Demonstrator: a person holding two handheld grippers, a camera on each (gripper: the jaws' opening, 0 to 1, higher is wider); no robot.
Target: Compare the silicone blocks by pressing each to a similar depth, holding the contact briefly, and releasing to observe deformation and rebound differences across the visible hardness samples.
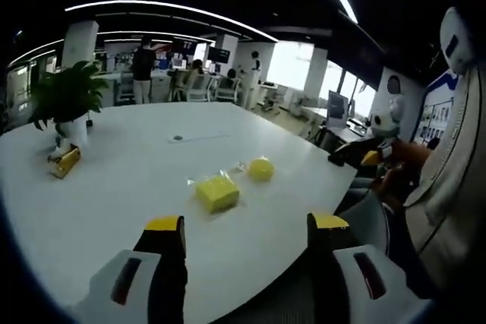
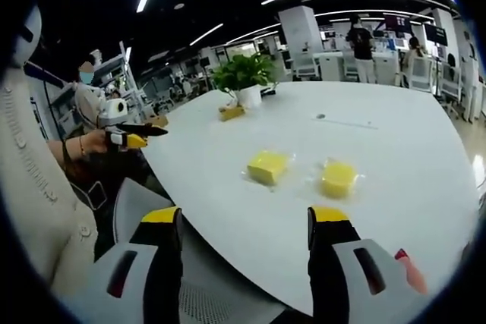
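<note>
Apparently not begun | left gripper and right gripper both wide open, holding nothing, off the near edge of the white surface | square yellow block and rounder yellow block lie flat, apart, unpressed | square one sits corner-on, no clear long axis | potted plant beyond.

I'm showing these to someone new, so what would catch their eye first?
Two bright yellow silicone pieces on the big white table: a square yellow silicone block and a rounder yellow silicone block beside it, each on clear wrapping. Next, the open left gripper and right gripper, yellow-tipped, short of the blocks. Farther back stands a leafy green plant in a white pot.
</note>
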